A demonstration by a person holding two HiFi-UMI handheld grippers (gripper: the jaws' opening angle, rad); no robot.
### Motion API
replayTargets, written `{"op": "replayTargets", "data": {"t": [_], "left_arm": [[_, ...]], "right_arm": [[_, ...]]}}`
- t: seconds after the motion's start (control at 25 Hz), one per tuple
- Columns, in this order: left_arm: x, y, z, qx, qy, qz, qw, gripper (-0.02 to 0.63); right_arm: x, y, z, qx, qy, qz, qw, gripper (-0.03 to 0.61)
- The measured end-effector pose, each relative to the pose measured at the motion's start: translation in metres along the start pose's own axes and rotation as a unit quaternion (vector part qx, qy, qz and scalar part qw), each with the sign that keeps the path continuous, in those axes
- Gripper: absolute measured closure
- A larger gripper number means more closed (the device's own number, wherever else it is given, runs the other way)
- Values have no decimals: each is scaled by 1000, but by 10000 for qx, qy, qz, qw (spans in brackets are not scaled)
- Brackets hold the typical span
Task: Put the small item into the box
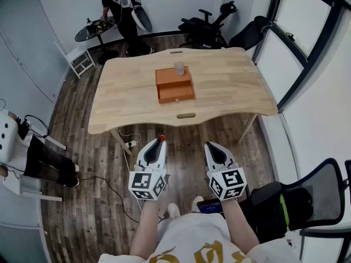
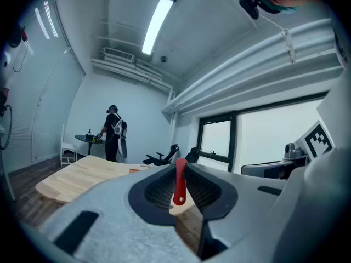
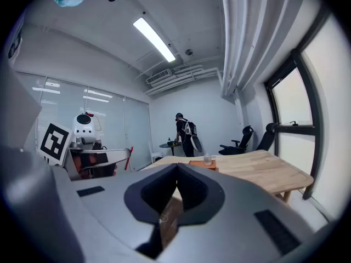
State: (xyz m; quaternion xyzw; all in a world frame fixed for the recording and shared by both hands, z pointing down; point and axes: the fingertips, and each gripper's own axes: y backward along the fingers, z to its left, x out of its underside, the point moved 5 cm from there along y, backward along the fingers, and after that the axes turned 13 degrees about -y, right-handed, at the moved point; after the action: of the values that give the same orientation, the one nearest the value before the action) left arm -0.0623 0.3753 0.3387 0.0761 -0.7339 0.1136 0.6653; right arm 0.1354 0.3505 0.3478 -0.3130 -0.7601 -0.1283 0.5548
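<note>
An orange box [image 1: 174, 85] with a drawer front stands on the far middle of the wooden table [image 1: 230, 81]; a small clear cup [image 1: 179, 67] sits on its top. Both grippers hang well short of the table's near edge, over the floor. My left gripper [image 1: 160, 141] is shut on a small red item [image 1: 162, 138], seen in the left gripper view as a thin red strip [image 2: 179, 183] pinched upright between the jaws. My right gripper [image 1: 210, 146] is shut with nothing in it; its own view shows the jaws [image 3: 176, 169] meeting, and the box [image 3: 204, 165] and cup [image 3: 207, 159] far ahead.
A person [image 1: 122, 15] stands at a round dark table [image 1: 93, 30] at the back, beside a white chair [image 1: 81, 62]. Black office chairs [image 1: 205, 29] line the far wall, another [image 1: 315, 201] is at my right. A power strip and cable [image 1: 129, 144] lie under the table.
</note>
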Motion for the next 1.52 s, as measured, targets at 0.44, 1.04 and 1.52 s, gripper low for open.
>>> {"op": "replayTargets", "data": {"t": [0.44,1.04,1.52], "left_arm": [[4,-9,-3,-157,14,74,9998,560],[7,-30,-4,-508,248,55,9984,560],[28,-130,48,-345,474,-95,9982,560]], "right_arm": [[1,-8,-16,-135,-111,90,9998,566],[-2,-30,-47,-478,-265,170,9984,566],[-10,-121,-104,-357,-303,240,9986,566]]}}
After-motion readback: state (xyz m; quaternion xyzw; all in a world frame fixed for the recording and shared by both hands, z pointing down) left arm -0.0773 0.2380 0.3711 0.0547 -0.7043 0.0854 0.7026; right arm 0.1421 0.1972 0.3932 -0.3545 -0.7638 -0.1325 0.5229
